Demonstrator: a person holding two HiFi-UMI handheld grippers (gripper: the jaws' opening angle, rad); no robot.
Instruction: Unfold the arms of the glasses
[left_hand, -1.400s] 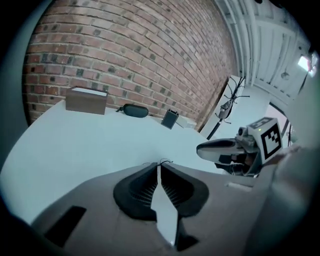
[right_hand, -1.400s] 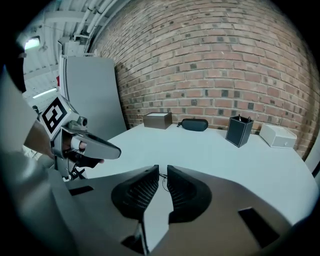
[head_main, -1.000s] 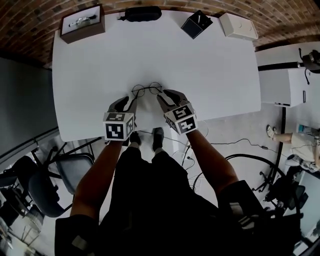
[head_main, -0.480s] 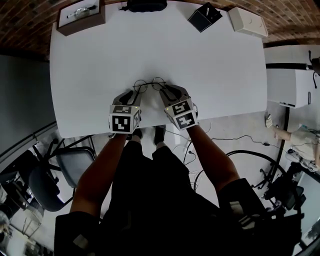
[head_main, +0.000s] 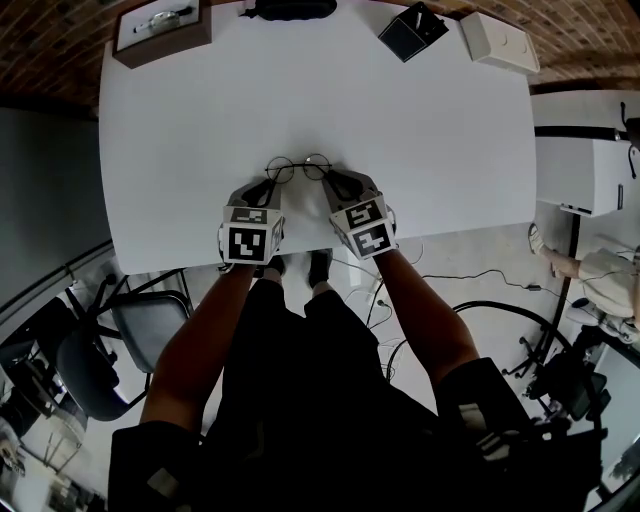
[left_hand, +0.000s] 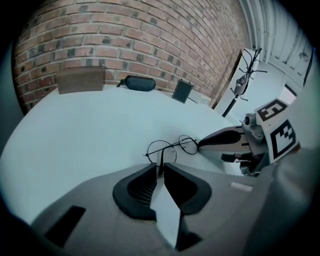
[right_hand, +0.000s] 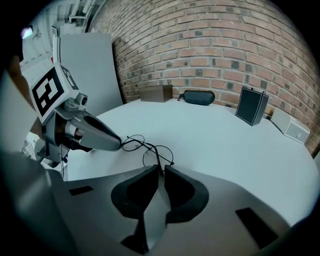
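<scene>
Low in the head view, the left gripper (left_hand: 161, 169) and right gripper (right_hand: 160, 171) have just been closing, each pinching a thin arm of the glasses (head_main: 299, 167) lying mid-frame on the tabletop (head_main: 420, 130); an uneven outward pull could bend a hinge or slip the wire

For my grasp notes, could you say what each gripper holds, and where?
The glasses: left gripper and right gripper, jaws just closed, each pinch one arm near its end.

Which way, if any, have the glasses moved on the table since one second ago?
No. The glasses lie as far from the table's near edge and the black case as before.
</scene>
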